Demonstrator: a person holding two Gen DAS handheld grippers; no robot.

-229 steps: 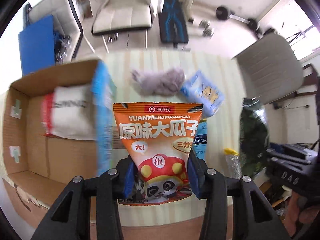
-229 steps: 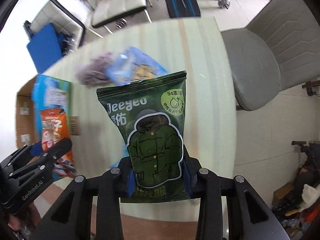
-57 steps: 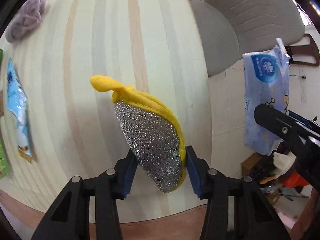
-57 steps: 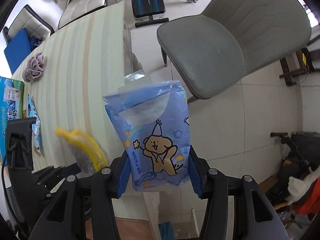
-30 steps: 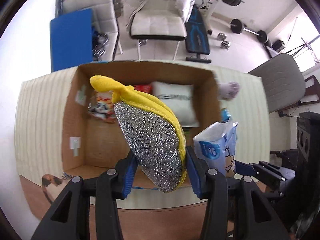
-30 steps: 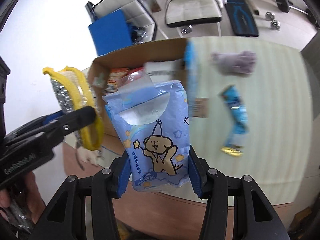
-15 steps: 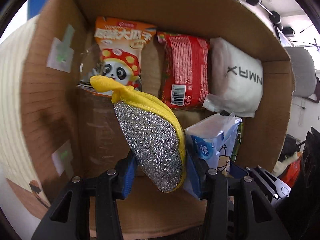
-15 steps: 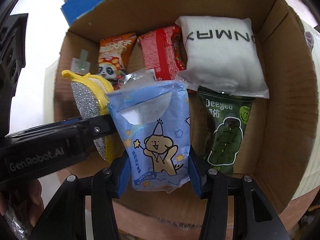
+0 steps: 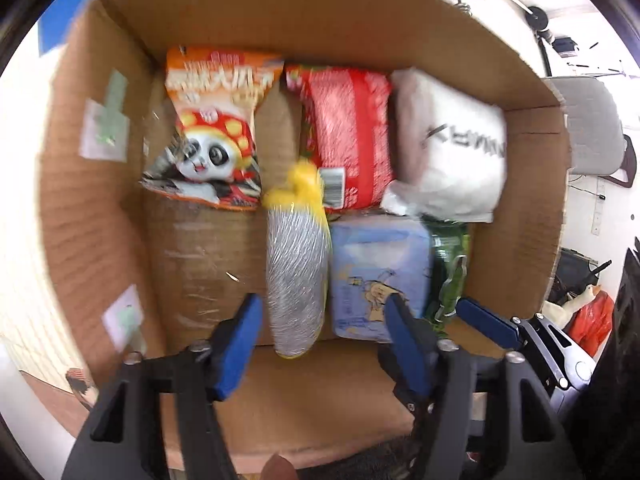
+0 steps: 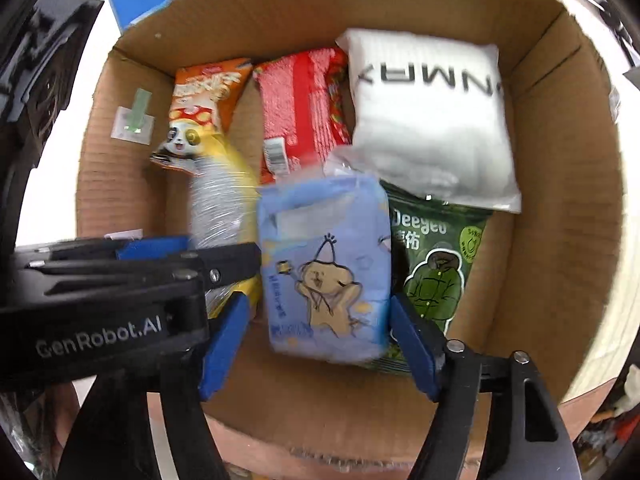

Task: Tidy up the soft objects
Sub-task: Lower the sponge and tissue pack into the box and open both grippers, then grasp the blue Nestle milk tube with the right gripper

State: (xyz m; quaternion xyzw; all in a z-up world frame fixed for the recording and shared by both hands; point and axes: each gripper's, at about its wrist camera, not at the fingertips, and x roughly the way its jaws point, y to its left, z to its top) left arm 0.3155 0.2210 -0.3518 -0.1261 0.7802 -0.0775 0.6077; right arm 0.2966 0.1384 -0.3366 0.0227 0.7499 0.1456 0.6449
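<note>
the left gripper [image 9: 320, 340] hung over the cardboard box [image 9: 100, 200] with its blue pads spread wide, touching nothing. between them lay the yellow-and-silver scrubber [image 9: 296, 280], lengthwise on the box floor. just beside it sat the blue tissue pack [image 9: 380, 272], then a green packet [image 9: 450, 276]. behind were an orange panda bag [image 9: 212, 128], a red packet [image 9: 352, 132] and a white pillow pack [image 9: 452, 148].
</note>
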